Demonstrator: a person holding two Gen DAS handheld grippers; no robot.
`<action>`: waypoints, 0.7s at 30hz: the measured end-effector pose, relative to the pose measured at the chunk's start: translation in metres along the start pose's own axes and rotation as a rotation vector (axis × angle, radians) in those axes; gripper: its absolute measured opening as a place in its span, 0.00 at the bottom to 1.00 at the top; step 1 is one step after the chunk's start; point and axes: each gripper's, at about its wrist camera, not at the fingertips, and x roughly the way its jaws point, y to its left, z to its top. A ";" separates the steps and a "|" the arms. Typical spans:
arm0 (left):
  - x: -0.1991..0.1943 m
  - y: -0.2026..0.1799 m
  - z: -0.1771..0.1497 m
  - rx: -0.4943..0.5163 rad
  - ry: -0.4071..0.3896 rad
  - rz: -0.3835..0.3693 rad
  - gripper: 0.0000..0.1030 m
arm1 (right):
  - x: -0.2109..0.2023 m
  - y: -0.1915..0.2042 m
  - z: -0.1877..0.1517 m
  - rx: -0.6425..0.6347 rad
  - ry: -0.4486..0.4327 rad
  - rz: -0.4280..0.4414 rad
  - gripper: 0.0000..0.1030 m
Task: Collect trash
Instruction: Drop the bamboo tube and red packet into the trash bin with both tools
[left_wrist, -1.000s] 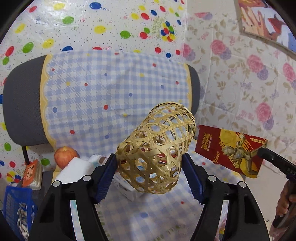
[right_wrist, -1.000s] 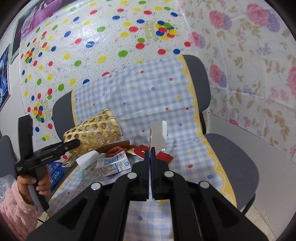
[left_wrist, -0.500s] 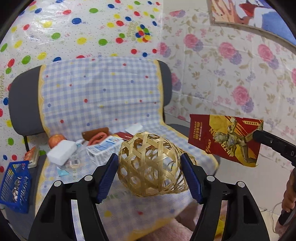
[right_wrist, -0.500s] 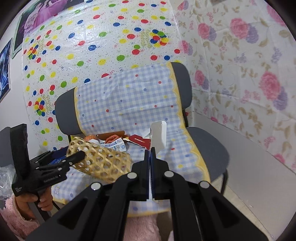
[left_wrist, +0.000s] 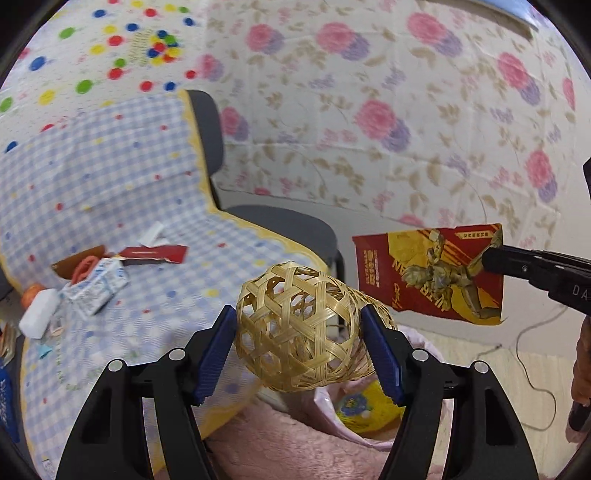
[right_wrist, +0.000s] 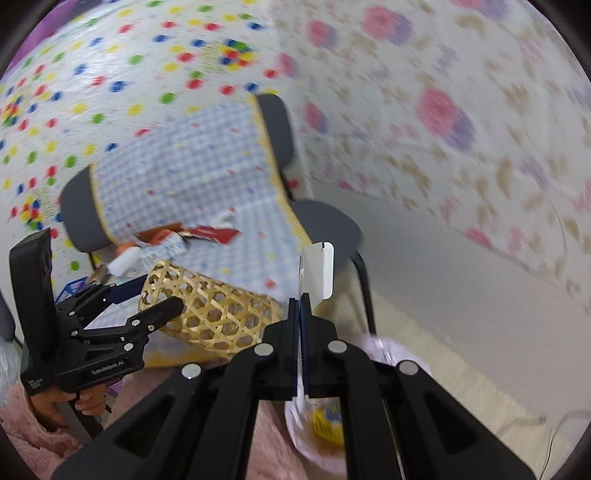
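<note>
A woven bamboo basket (left_wrist: 295, 332) lies on its side between the blue pads (left_wrist: 216, 350) of my left gripper (left_wrist: 297, 315), which is shut on it beyond the chair's front edge. In the right wrist view the same basket (right_wrist: 218, 310) sticks out of the left gripper (right_wrist: 147, 295). My right gripper (right_wrist: 300, 300) is shut on a red and gold wrapper (left_wrist: 428, 273), seen edge-on with its white back (right_wrist: 318, 269). The right gripper (left_wrist: 493, 258) enters the left wrist view from the right. An open pink bag (left_wrist: 332, 417) (right_wrist: 406, 365) with something yellow inside lies below both.
The chair's blue check cloth (left_wrist: 110, 177) carries a milk carton (left_wrist: 96, 290), a red wrapper (left_wrist: 155, 254), a white block (left_wrist: 38, 314) and orange scissors (left_wrist: 85, 266). A floral wall (left_wrist: 406, 129) stands behind. A cable (left_wrist: 532, 373) runs across the floor on the right.
Both grippers have drawn back from the chair and swung right with the basket and the wrapper still held. The pink bag has come into view below them.
</note>
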 end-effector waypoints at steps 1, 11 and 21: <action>0.007 -0.005 -0.002 0.007 0.018 -0.012 0.67 | 0.001 -0.004 -0.003 0.013 0.014 -0.007 0.02; 0.065 -0.033 -0.014 0.043 0.161 -0.073 0.67 | 0.036 -0.044 -0.046 0.126 0.181 -0.081 0.02; 0.097 -0.048 -0.005 0.083 0.196 -0.064 0.84 | 0.072 -0.068 -0.042 0.160 0.177 -0.113 0.33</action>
